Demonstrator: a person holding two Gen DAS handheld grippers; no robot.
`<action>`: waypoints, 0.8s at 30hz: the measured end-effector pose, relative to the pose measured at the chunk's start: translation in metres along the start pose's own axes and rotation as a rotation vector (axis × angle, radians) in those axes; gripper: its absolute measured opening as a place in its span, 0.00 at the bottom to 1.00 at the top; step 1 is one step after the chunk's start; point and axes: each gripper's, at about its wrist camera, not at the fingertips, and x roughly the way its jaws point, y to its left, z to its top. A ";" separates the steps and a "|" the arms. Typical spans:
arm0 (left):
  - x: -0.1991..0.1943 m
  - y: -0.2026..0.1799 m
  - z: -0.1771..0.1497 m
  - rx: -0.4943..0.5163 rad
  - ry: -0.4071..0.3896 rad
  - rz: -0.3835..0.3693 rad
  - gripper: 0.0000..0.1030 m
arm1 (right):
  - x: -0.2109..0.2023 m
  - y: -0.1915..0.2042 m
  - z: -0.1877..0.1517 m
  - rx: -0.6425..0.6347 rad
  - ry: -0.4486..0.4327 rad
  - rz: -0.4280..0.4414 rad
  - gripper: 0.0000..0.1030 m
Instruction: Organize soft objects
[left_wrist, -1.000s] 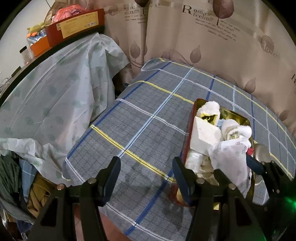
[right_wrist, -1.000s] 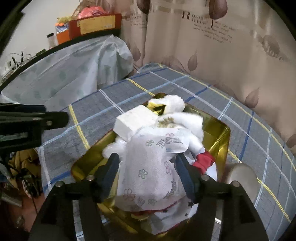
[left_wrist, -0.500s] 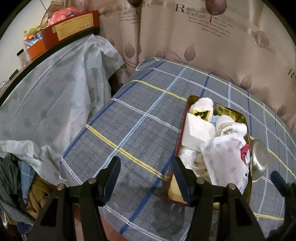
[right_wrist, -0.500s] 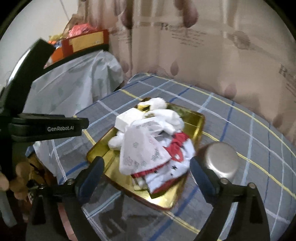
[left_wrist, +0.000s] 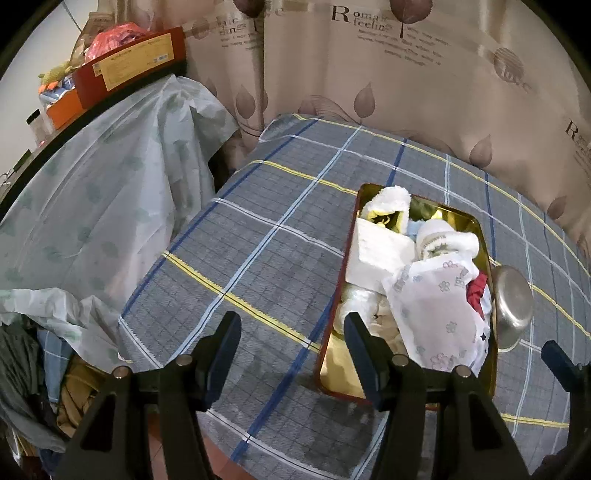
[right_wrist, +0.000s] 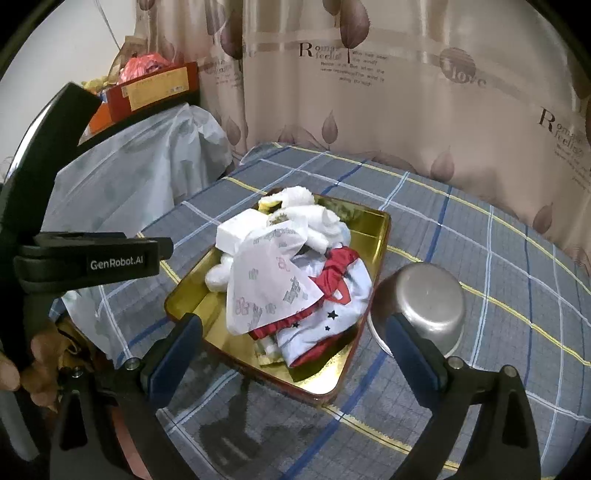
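A gold tray (right_wrist: 373, 236) with a red outer wall sits on a table under a grey plaid cloth (right_wrist: 480, 258) and holds a heap of soft things: a white floral-print bag (right_wrist: 269, 284) on top, a white foam block (right_wrist: 236, 230) and rolled white towels (right_wrist: 314, 218) behind it, and a pale star-print garment with red trim (right_wrist: 332, 306) at the near side. An upturned steel bowl (right_wrist: 421, 299) stands on the cloth just beside the tray's right edge. The right gripper (right_wrist: 291, 350) hangs above the near end of the tray, its jaws opening wide, with nothing pressed between them; the heap lies free below. The left gripper (left_wrist: 291, 343) hovers over bare cloth just left of the tray (left_wrist: 476, 225), jaws parted and empty, its right finger (left_wrist: 360, 343) over the tray's near left corner. In the right wrist view, a hand (right_wrist: 37, 365) shows at the lower left edge. A plastic-draped counter (left_wrist: 110, 177) stands left of the table; a leaf-print curtain (left_wrist: 406, 74) hangs behind.
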 end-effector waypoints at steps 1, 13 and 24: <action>0.000 0.000 0.000 0.001 0.001 0.001 0.58 | 0.001 0.000 -0.001 0.000 0.004 -0.004 0.95; 0.003 -0.002 -0.001 0.007 0.012 -0.001 0.58 | 0.010 0.001 -0.006 0.001 0.034 -0.006 0.95; 0.003 -0.003 -0.002 0.011 0.012 0.000 0.58 | 0.011 0.004 -0.005 -0.002 0.035 -0.013 0.95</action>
